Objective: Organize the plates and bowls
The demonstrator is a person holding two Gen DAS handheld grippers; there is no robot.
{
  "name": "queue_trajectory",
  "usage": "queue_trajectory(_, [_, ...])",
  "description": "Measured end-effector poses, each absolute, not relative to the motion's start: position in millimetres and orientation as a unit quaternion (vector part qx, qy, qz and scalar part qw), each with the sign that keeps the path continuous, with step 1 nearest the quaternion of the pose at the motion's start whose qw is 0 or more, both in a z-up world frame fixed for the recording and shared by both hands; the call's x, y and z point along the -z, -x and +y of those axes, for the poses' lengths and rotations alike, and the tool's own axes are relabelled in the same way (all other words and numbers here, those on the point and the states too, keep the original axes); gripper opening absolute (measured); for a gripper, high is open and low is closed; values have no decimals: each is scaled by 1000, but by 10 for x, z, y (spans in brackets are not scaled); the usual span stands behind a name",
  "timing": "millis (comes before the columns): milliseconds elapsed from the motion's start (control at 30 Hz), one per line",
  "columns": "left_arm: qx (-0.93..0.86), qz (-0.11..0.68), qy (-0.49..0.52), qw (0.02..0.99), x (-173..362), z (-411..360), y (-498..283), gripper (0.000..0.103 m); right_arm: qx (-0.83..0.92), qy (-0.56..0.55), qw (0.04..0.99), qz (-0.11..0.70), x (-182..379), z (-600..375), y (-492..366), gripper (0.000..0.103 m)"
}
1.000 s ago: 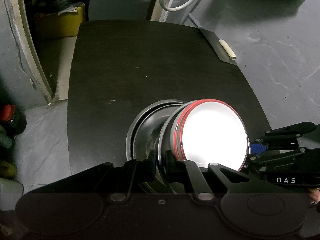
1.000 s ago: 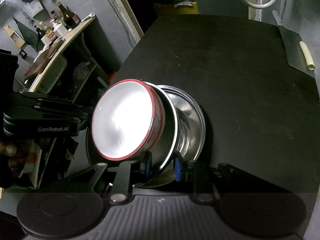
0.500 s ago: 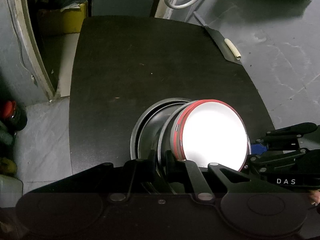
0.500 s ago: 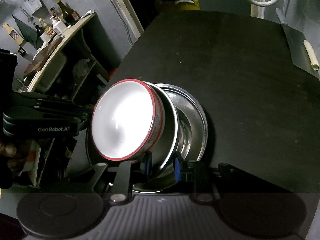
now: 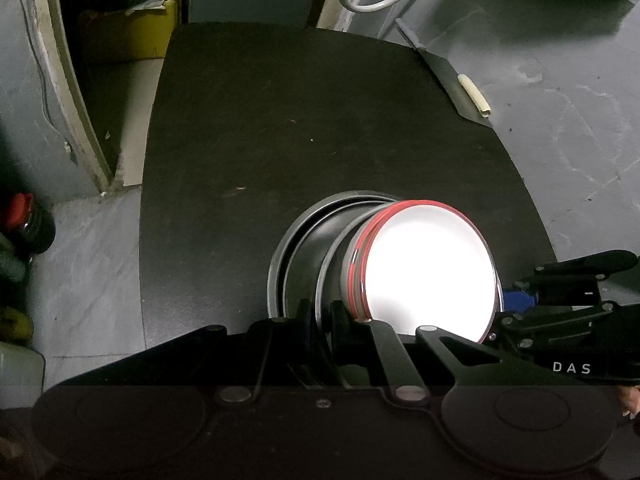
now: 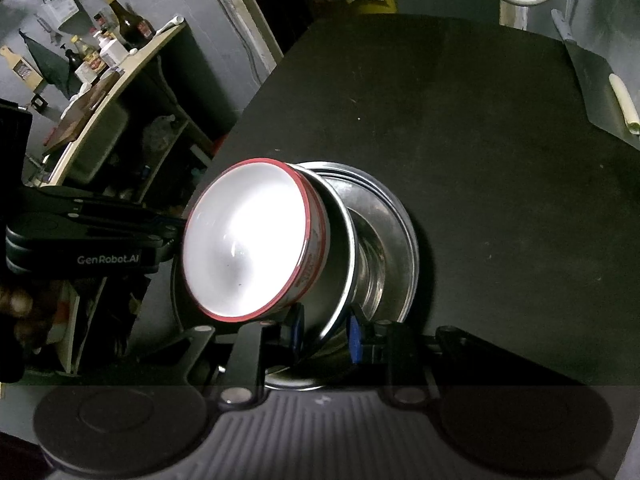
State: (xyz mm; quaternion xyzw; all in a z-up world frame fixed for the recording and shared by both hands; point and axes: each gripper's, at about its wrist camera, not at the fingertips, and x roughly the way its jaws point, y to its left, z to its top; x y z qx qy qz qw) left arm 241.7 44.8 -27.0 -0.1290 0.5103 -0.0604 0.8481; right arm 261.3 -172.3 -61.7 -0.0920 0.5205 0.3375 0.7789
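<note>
A white bowl with a red rim (image 5: 428, 272) (image 6: 244, 240) sits inside a steel bowl (image 5: 332, 276) (image 6: 340, 264), which stands in a wider steel plate (image 5: 280, 264) (image 6: 400, 240) on the black table (image 5: 300, 120) (image 6: 480, 160). My left gripper (image 5: 322, 314) is shut on the steel bowl's rim from one side. My right gripper (image 6: 324, 334) is shut on the rim from the opposite side. Each gripper shows in the other's view, the right (image 5: 576, 304) and the left (image 6: 92, 236). The stack is held near the table's near edge.
A flat dark tool with a pale handle (image 5: 472, 96) (image 6: 622, 100) lies at the table's far right edge. A yellow box (image 5: 128, 36) stands beyond the far left corner. A shelf with bottles (image 6: 100, 56) is to the left. Bottles (image 5: 28, 224) stand on the floor.
The stacked bowls and both grippers have shifted a little nearer and higher over the table; the grips have not changed.
</note>
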Motion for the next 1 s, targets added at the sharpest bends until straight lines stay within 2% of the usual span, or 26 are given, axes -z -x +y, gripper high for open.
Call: queue_trajectory(1000, [42, 511, 143, 846, 373, 406, -2421, 8, -324, 76, 785, 522, 711, -1735, -2577, 25])
